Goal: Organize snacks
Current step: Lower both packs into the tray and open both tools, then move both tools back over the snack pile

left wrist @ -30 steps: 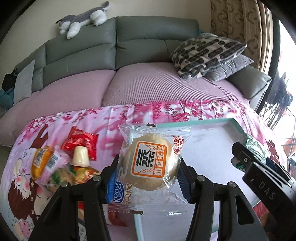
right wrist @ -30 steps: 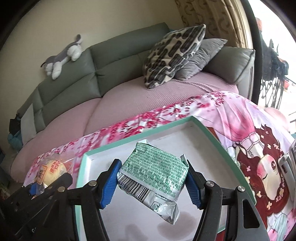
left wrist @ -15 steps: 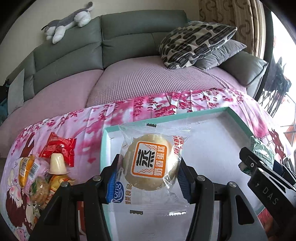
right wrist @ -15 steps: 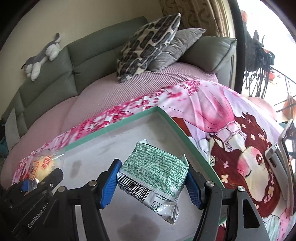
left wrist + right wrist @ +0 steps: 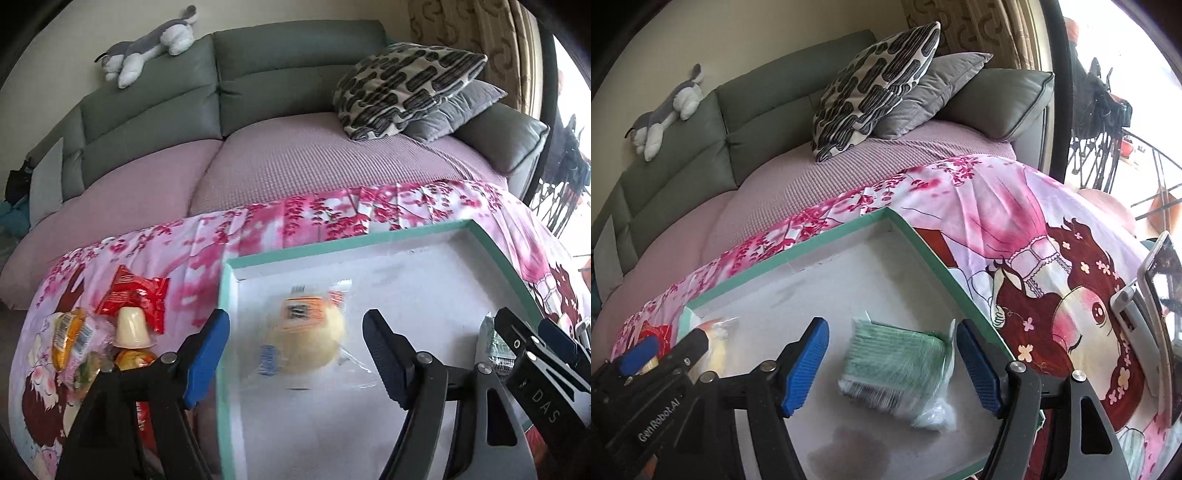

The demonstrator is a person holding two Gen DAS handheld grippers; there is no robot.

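Hovering over the teal-rimmed tray (image 5: 388,240), both grippers point down at its white floor. Left gripper (image 5: 295,354): jaws opening, blue pads clear of the wrapped steamed cake (image 5: 306,339), which appears blurred between them over the near-left part of the tray; whether it touches the floor cannot be told. Right gripper (image 5: 892,363): jaws opening, pads apart from the green snack packet (image 5: 897,365), also blurred, between them near the tray's right rim.

Left of the tray, on the pink blossom-print cloth (image 5: 314,218): red packet (image 5: 133,295), small cream-lidded jelly cup (image 5: 131,326) and an orange-wrapped snack (image 5: 70,338), bunched together.

Far side: grey-green sofa (image 5: 258,85) with plush toy (image 5: 147,44) on its back and patterned cushion (image 5: 402,85) at right.
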